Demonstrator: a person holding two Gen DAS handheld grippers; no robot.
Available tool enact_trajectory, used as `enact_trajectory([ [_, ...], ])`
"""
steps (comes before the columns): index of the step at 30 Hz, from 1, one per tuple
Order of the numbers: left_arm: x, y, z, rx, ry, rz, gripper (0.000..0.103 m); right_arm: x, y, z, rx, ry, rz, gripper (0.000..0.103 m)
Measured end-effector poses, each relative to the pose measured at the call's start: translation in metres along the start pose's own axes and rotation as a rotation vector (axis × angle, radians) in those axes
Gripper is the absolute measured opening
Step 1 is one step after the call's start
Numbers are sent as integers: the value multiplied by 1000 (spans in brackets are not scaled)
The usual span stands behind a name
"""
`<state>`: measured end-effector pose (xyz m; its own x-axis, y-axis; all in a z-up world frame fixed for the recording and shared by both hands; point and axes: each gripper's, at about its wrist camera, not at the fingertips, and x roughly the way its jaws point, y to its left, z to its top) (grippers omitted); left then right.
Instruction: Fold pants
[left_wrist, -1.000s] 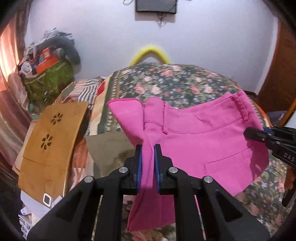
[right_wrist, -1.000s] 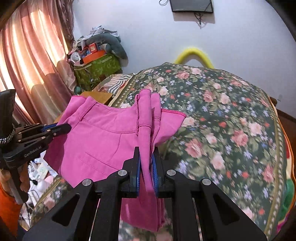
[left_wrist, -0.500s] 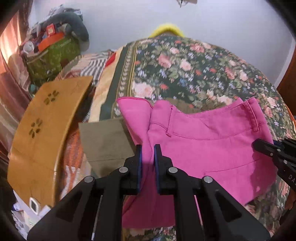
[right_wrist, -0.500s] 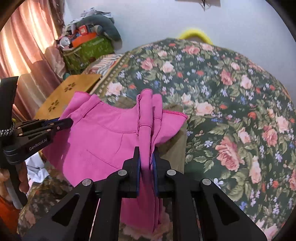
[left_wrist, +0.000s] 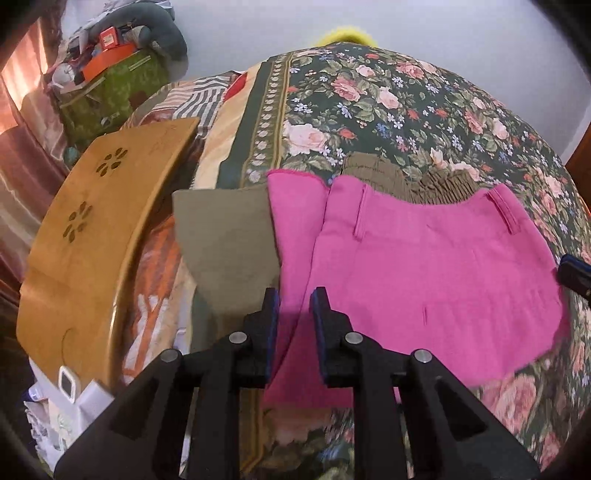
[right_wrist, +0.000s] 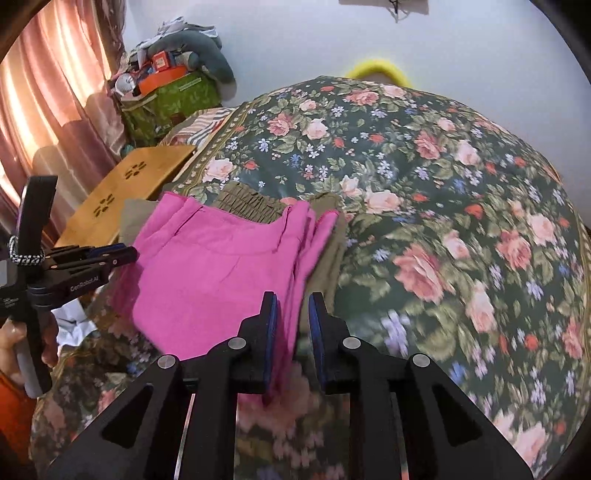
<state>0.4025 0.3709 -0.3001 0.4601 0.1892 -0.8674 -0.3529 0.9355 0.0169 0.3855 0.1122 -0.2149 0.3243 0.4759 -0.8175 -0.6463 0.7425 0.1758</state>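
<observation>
Folded pink pants (left_wrist: 424, 266) lie flat on the floral bedspread (left_wrist: 388, 110), on top of an olive garment (left_wrist: 225, 236). My left gripper (left_wrist: 294, 299) stands over their left edge, its jaws opening. Pink cloth runs loosely between the pads, which no longer press on it. In the right wrist view the pink pants (right_wrist: 214, 273) spread to the left, and my right gripper (right_wrist: 293, 302) is over their right edge, jaws also opening with slack cloth between them. The left gripper (right_wrist: 125, 253) shows at the pants' far side there, and the right gripper's tip (left_wrist: 570, 271) shows in the left wrist view.
A wooden lap table (left_wrist: 92, 229) lies left of the clothes at the bed's edge. A green bag (left_wrist: 110, 85) piled with clutter stands by the wall, near a pink curtain (right_wrist: 55, 110). A person's hand (right_wrist: 14, 332) holds the left gripper's handle. Bare floral spread extends right (right_wrist: 461, 221).
Both grippers came down and the hanging pink pants settled flat onto the olive garment. Both pairs of jaws, pinched on the cloth before, now stand apart around it.
</observation>
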Motion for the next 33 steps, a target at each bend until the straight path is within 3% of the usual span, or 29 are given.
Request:
enact_trajectory([
  [5, -40, -1, -11, 14, -28, 7, 18, -43, 4, -6, -28, -54, -6, 17],
  [10, -114, -15, -19, 52, -130, 0, 18, -107, 22, -6, -88, -185, -11, 17],
  [19, -278, -46, -55, 84, -419, -50, 18, -235, 62, -28, -156, -436, 28, 17],
  [24, -363, -67, -99, 104, -586, -53, 18, -296, 78, -51, -156, -548, 74, 17],
  [29, -432, -87, -150, 126, -725, -47, 18, -343, 96, -81, -199, -660, 44, 17],
  [32, -458, -87, -173, 101, -770, -75, 28, -365, 104, -101, -198, -705, 71, 18],
  [33, -465, -87, -182, 92, -789, -82, 37, -369, 105, -105, -192, -707, 84, 18],
])
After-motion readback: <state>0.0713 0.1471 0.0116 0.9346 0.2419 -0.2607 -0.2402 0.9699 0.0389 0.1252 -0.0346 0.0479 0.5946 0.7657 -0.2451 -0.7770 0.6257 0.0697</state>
